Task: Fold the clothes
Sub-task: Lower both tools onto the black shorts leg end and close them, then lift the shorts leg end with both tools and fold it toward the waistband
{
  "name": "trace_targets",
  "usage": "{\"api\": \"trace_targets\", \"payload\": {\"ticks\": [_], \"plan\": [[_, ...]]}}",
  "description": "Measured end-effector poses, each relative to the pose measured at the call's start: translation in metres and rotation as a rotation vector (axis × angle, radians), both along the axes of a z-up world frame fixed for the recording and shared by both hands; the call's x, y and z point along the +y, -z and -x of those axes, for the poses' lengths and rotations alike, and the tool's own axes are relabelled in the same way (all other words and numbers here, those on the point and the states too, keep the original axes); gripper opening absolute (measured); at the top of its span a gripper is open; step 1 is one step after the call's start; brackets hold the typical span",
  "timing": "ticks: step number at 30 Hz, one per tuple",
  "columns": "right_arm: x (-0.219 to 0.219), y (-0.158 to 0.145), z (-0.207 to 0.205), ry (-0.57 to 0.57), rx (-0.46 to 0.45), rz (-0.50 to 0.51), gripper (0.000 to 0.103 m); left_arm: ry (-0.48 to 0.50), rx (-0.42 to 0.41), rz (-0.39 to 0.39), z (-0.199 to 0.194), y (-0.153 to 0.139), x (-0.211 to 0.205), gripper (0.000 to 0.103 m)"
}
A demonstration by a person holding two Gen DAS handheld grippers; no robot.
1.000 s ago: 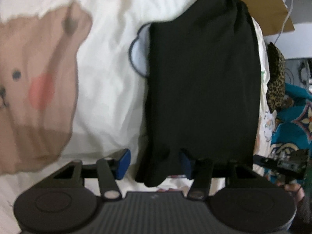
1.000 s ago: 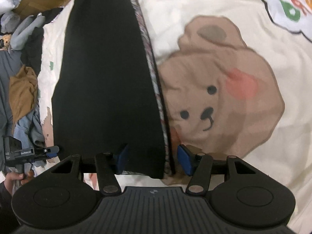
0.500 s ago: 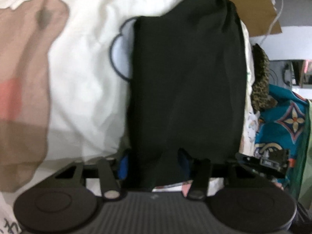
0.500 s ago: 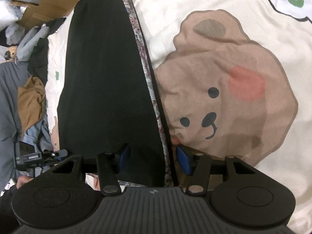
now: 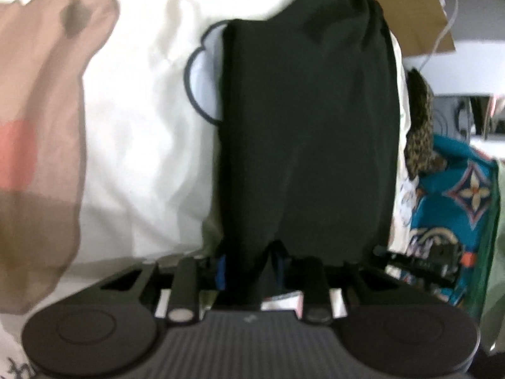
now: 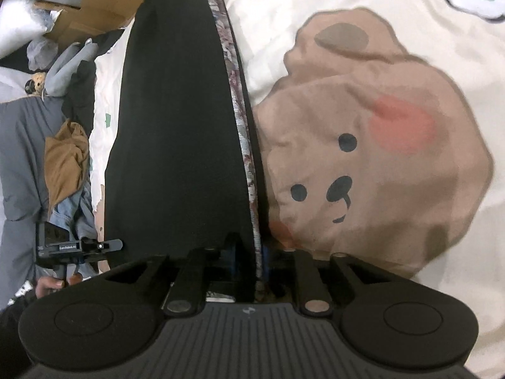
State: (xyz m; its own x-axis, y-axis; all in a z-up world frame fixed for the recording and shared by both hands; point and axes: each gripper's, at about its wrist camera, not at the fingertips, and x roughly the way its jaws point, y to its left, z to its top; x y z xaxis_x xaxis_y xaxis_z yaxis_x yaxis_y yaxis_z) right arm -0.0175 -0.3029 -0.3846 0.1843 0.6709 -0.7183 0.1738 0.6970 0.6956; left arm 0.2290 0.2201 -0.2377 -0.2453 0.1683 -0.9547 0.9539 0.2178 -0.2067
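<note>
A black garment [image 5: 309, 132] lies lengthwise on a cream bedsheet [image 5: 142, 126] printed with a brown bear. My left gripper [image 5: 249, 268] is shut on the near left corner of the garment. In the right wrist view the same black garment [image 6: 176, 132] shows a patterned lining along its right edge [image 6: 243, 132]. My right gripper [image 6: 249, 262] is shut on the garment's near right edge. The left gripper also shows in the right wrist view [image 6: 79, 246], at the garment's other near corner.
The bear print [image 6: 372, 145] covers the sheet right of the garment. A cardboard box [image 6: 94, 9] lies beyond the far end. Piled clothes [image 6: 47, 126] lie past the bed's left edge; teal patterned fabric [image 5: 457, 195] and leopard-print cloth [image 5: 419, 132] lie on the other side.
Both grippers moved forward onto the garment's near edge and went from open to shut on it.
</note>
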Motion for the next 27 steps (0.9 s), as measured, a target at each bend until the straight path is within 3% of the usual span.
{"api": "trace_targets", "payload": {"ticks": [1,6,7,8,12,15,17,21,23,27], "plan": [[0.001,0.004,-0.001,0.004,0.009,-0.016,0.036,-0.011,0.010,-0.001,-0.001,0.002,0.001,0.036],[0.000,0.018,0.001,0.035,0.029,-0.091,0.032,-0.037,0.037,-0.006,-0.004,0.008,0.005,0.028],[-0.001,0.019,0.001,0.034,0.031,-0.097,0.016,-0.040,0.040,-0.007,-0.005,0.009,0.006,0.011],[-0.003,0.018,0.001,0.025,0.028,-0.099,0.011,-0.027,0.042,-0.015,-0.005,0.009,0.006,0.008],[-0.010,0.015,0.002,0.024,0.023,-0.116,0.008,0.027,0.043,-0.010,-0.002,0.005,0.001,0.007],[-0.007,0.015,-0.001,0.008,0.021,-0.088,0.012,0.037,0.028,-0.019,0.003,0.011,-0.001,0.014],[-0.002,0.015,-0.004,-0.005,0.018,-0.078,0.027,0.037,0.020,-0.025,0.005,0.015,-0.001,0.018],[0.006,0.016,-0.007,-0.004,0.021,-0.072,0.027,0.027,0.017,-0.017,0.007,0.020,0.001,0.015],[0.006,0.016,-0.003,0.011,0.023,-0.072,0.009,0.027,0.009,-0.012,0.005,0.017,0.004,0.009],[0.006,0.004,0.003,0.050,0.019,-0.094,0.003,0.045,0.005,0.003,0.010,0.003,0.005,0.005]]}}
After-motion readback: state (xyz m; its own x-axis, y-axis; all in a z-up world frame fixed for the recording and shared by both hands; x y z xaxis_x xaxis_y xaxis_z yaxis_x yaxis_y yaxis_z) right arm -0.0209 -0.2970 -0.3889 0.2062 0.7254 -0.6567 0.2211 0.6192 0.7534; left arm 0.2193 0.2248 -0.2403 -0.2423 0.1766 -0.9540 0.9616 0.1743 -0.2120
